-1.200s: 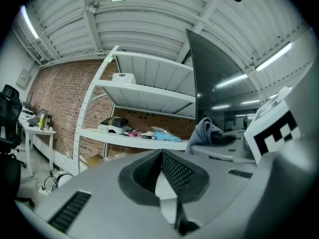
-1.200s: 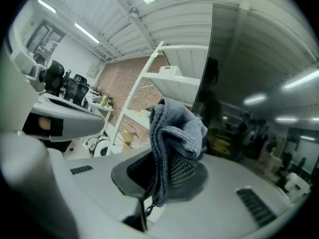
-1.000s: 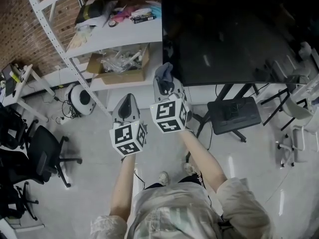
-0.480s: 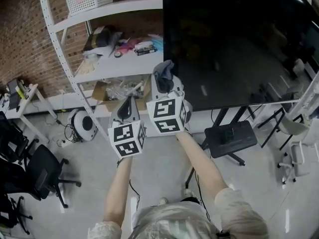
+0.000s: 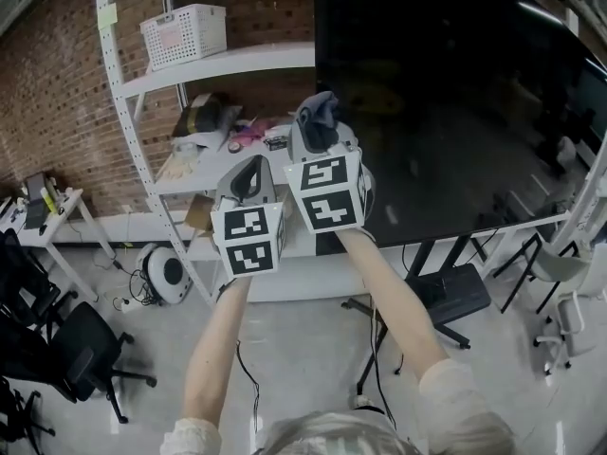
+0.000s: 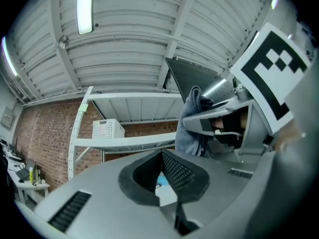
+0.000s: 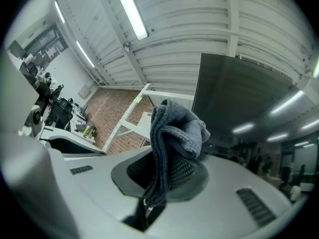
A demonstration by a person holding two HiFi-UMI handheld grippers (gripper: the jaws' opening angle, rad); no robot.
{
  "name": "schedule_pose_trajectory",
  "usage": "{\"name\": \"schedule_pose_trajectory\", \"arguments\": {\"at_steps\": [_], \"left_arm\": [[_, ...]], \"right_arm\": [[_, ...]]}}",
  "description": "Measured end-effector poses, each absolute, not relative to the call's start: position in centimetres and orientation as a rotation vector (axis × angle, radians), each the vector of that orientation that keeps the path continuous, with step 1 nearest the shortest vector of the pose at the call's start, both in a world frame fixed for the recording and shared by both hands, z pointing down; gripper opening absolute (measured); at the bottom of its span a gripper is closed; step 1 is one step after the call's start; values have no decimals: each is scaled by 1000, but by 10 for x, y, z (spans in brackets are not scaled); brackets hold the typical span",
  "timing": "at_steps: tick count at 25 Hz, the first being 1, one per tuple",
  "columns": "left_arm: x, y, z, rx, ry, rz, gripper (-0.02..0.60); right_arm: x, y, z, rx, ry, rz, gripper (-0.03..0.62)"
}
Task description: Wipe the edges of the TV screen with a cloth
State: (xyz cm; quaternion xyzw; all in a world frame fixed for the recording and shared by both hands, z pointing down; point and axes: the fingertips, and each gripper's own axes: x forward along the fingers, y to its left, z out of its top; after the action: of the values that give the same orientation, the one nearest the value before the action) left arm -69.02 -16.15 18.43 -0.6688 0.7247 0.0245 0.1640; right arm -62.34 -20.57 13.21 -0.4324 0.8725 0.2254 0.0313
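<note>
The big black TV screen fills the right of the head view, with its left edge running down just right of my grippers. My right gripper is shut on a crumpled grey cloth, held up against that left edge at about mid-height. In the right gripper view the cloth bulges out above the right gripper, with the TV beyond. My left gripper hangs lower and to the left, shut with nothing in it. The left gripper view shows the left gripper, the cloth and the TV.
A white shelving rack stands left of the TV with a white basket and assorted clutter. Black office chairs sit at the far left, the TV stand base below, and a white chair at the right.
Both grippers have risen from near the TV's lower left corner to about mid-height of its left edge. The head view has tilted upward. The cloth stays gripped.
</note>
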Motion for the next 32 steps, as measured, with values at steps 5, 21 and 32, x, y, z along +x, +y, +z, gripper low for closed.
{"name": "schedule_pose_trajectory", "arguments": {"at_steps": [5,21,32], "left_arm": [[-688,-164,141,-1883,2033,108,15],[-692,-155,1,-1800,1964,196,15],[-681,-159,-42,-1768,1948,187,15]], "right_arm": [[-622,-202,78,-1294,2666,677,46],[-610,-191,-80,-1335,2565,682,46],[-605,-182,-159,-1324,2519,659,46]]}}
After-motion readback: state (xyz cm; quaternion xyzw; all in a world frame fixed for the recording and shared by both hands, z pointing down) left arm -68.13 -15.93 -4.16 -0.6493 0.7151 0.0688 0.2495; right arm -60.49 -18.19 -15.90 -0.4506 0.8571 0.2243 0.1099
